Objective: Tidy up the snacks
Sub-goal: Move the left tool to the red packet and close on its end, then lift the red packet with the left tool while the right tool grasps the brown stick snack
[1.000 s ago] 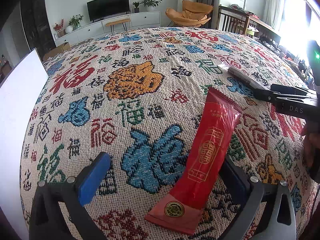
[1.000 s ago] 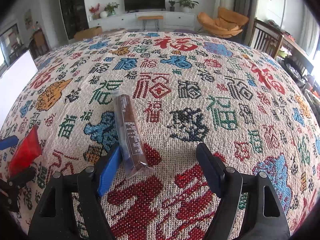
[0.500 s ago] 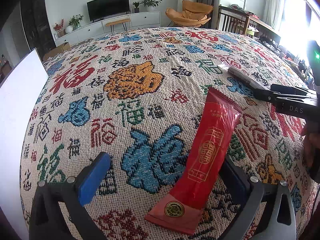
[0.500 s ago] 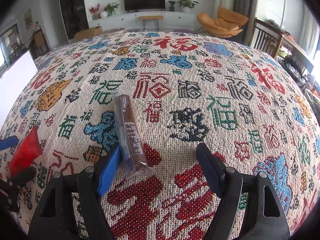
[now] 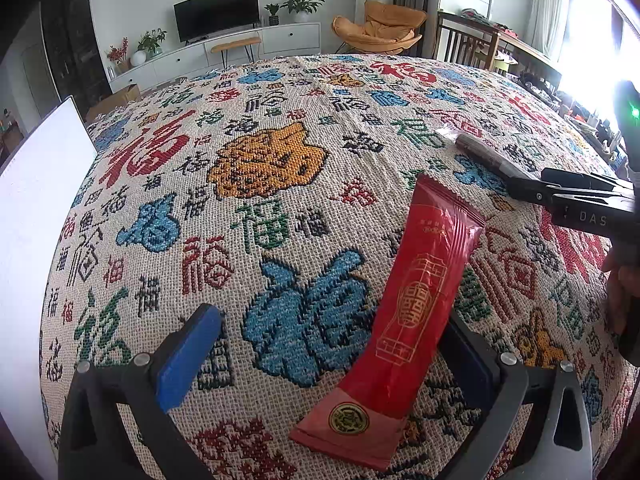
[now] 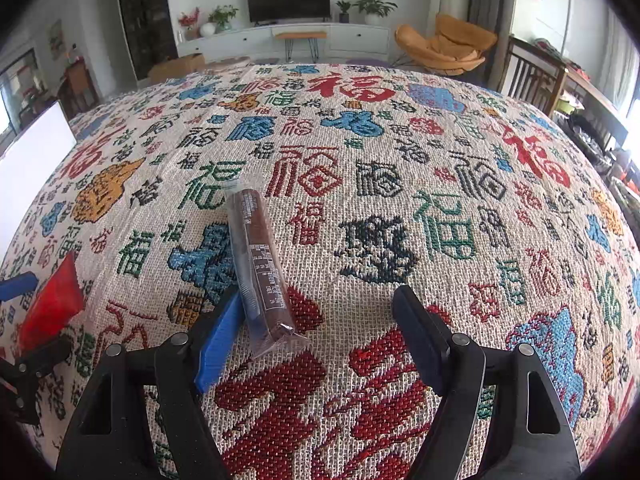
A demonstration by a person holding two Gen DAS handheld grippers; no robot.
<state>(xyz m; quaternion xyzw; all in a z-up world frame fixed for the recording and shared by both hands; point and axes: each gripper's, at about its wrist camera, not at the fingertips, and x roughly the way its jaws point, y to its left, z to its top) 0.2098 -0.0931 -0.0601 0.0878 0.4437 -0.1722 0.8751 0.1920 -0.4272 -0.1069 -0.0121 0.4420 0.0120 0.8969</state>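
Observation:
A long red snack packet (image 5: 416, 300) lies on the patterned tablecloth (image 5: 280, 168), its near end between my left gripper's (image 5: 328, 344) open fingers and leaning against the right finger. A brown snack stick in clear wrap (image 6: 260, 264) lies between my right gripper's (image 6: 320, 332) open fingers, close beside the blue left pad (image 6: 218, 344). The brown stick also shows in the left wrist view (image 5: 484, 156), with the right gripper's fingertip (image 5: 532, 190) at its end. The red packet (image 6: 54, 300) shows at the left edge of the right wrist view.
A white board (image 5: 36, 216) stands along the table's left edge. Beyond the table are a TV console (image 6: 288, 38), an orange chair (image 6: 444, 46) and wooden chairs (image 6: 532, 76) at the right.

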